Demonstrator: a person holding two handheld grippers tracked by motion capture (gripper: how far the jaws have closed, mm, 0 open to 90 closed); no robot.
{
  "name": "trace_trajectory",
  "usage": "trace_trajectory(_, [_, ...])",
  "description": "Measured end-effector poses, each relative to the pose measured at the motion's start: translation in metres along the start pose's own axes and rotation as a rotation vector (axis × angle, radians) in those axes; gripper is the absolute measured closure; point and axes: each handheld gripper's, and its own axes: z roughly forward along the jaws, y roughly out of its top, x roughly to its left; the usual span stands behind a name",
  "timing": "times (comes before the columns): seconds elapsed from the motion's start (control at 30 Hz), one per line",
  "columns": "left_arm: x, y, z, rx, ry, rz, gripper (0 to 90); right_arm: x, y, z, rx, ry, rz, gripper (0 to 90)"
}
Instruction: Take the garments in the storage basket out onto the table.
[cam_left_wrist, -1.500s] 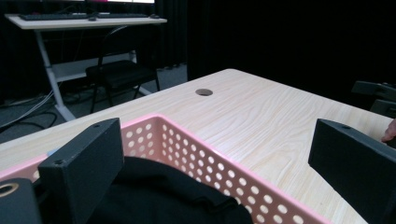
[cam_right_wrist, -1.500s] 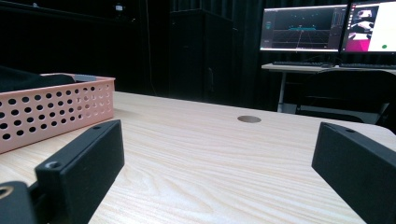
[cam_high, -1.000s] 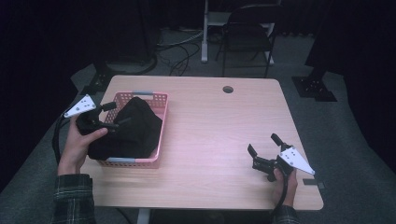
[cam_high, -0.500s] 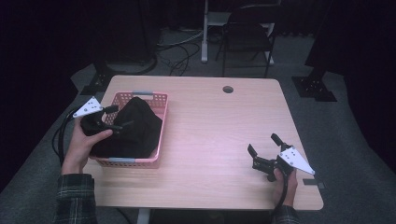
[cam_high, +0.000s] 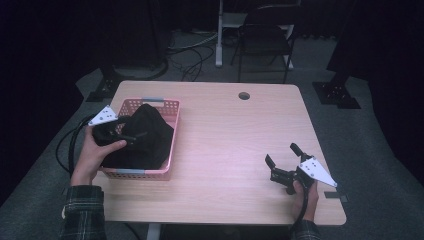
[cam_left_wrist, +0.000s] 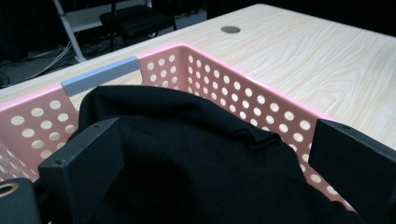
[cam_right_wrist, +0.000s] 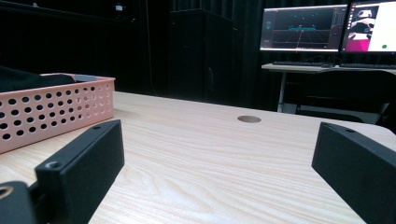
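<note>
Left gripper (cam_high: 131, 134): jaws apart, straddling the black cloth (cam_left_wrist: 196, 163), not clamped. Right gripper (cam_high: 283, 159): jaws wide apart, low over bare wood near the table's right front corner, holding nothing. Black cloth: heaped in the pink perforated basket (cam_high: 172, 127), rising above its rim. Basket: left side of the wooden table (cam_high: 235, 130); grey handle strip (cam_left_wrist: 99, 75) on far wall. Round grommet hole (cam_high: 244, 95): toward far edge.
</note>
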Motion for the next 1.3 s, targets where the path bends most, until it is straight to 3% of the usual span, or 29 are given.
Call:
trace_trajectory(0.37, [-0.002, -0.004, 0.011, 0.086, 0.022, 0.02, 2.9, 0.0, 0.0, 0.0, 0.0, 0.0, 0.001, 1.9])
trace_trajectory(1.3, [-0.001, -0.014, 0.029, 0.179, 0.014, 0.011, 2.9, 0.0, 0.0, 0.0, 0.0, 0.001, -0.001, 1.9])
